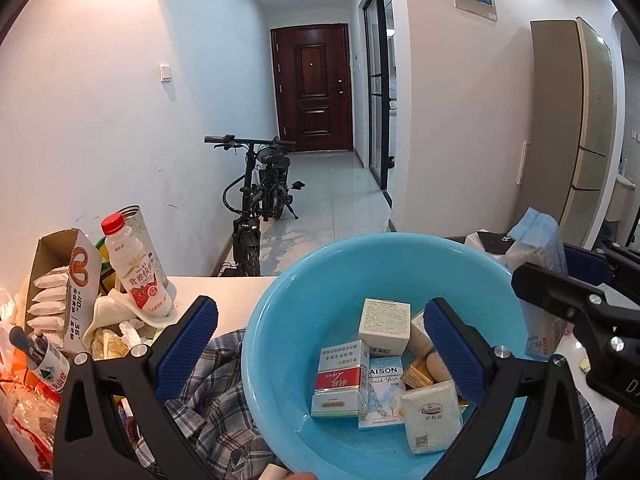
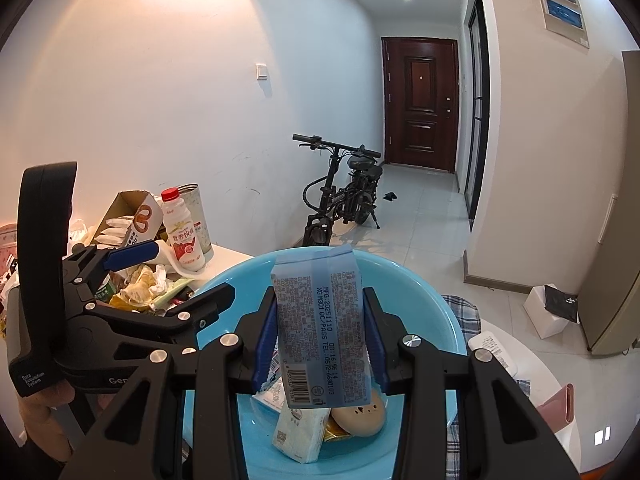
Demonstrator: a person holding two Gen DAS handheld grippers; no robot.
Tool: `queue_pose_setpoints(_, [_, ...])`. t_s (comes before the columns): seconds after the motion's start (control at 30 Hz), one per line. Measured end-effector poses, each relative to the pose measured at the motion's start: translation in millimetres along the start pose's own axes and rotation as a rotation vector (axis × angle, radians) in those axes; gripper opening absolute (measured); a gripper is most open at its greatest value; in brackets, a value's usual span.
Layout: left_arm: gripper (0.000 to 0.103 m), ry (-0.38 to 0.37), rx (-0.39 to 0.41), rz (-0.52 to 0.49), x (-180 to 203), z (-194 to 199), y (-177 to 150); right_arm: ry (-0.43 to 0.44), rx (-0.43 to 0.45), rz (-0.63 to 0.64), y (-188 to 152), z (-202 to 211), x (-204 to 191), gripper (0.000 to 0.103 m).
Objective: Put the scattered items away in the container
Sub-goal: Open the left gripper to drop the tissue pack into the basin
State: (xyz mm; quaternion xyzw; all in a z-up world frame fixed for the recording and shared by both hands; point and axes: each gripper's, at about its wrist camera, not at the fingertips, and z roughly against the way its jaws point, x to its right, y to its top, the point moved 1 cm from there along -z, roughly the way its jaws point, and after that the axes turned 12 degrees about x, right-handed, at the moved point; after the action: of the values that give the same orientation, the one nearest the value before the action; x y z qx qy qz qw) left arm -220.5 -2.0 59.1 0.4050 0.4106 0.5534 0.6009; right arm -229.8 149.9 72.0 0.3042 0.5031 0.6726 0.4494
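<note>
A light blue plastic basin sits on a plaid cloth on the white table and also shows in the right wrist view. It holds several small boxes, a tissue pack and a beige round item. My right gripper is shut on a pale blue tissue pack, held upright over the basin; this pack shows at the basin's right rim in the left wrist view. My left gripper is open and empty, its fingers straddling the basin's left rim.
A pile of clutter lies left of the basin: a red-capped milk bottle, an open cardboard snack box, crumpled wrappers and plastic bags. A plaid cloth lies under the basin. A remote and pink item lie at the right.
</note>
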Motion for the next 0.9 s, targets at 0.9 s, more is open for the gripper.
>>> queue_pose_setpoints(0.9, [0.102,-0.015,-0.005,0.027,-2.2,2.8,3.7,0.008,0.007,0.002,-0.2,5.0,-0.3,0.042])
